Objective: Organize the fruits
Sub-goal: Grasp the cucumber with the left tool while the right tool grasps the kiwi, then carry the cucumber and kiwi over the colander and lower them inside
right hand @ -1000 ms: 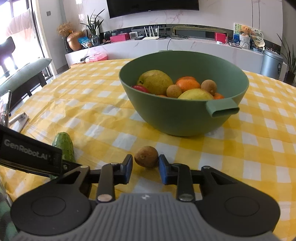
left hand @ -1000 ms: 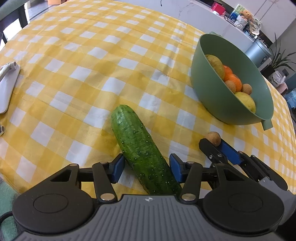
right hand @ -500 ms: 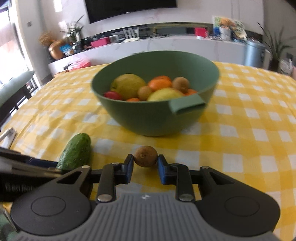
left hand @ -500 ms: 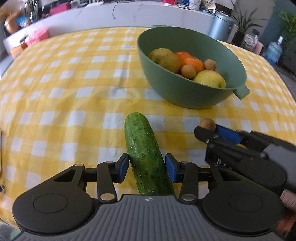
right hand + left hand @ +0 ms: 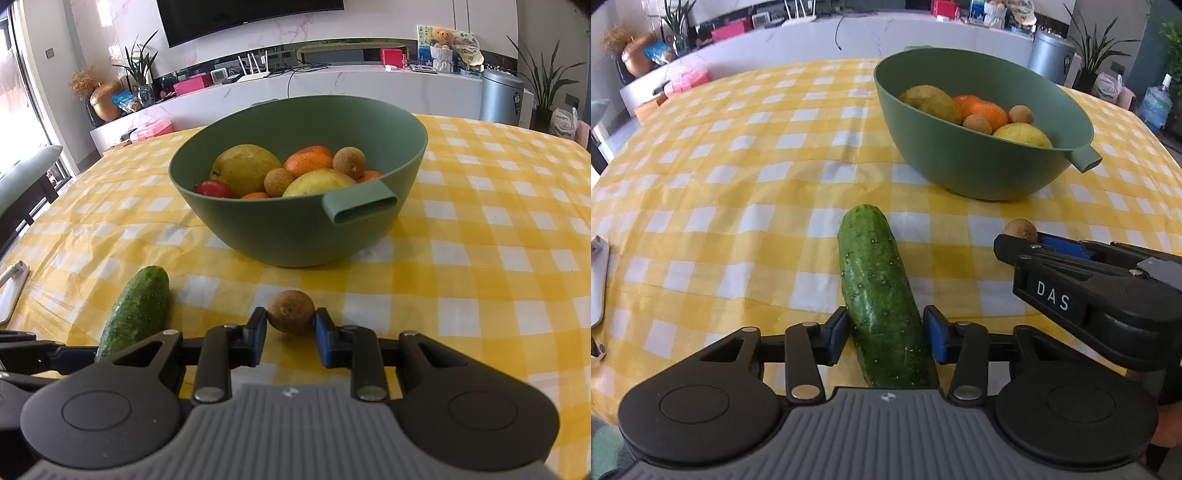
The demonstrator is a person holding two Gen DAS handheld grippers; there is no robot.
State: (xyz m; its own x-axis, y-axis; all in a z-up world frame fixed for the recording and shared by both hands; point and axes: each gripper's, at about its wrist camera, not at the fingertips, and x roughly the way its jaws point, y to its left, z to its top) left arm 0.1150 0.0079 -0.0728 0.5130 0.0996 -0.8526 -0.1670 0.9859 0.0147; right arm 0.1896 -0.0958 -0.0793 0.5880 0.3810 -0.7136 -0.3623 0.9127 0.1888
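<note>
My left gripper is shut on a green cucumber, which points forward over the checked cloth. My right gripper is shut on a small brown longan and holds it just above the table. The green bowl stands ahead with pears, oranges, longans and a red tomato inside. In the left wrist view the bowl is far right, and the right gripper with the longan is to the right of the cucumber. The cucumber also shows in the right wrist view.
The round table has a yellow and white checked cloth. A white flat object lies at the table's left edge, also seen in the right wrist view. A white counter with clutter and a grey bin stand behind.
Both grippers closed on their items and lifted a little. The left view swung right to face the bowl; the right gripper rose with the longan.
</note>
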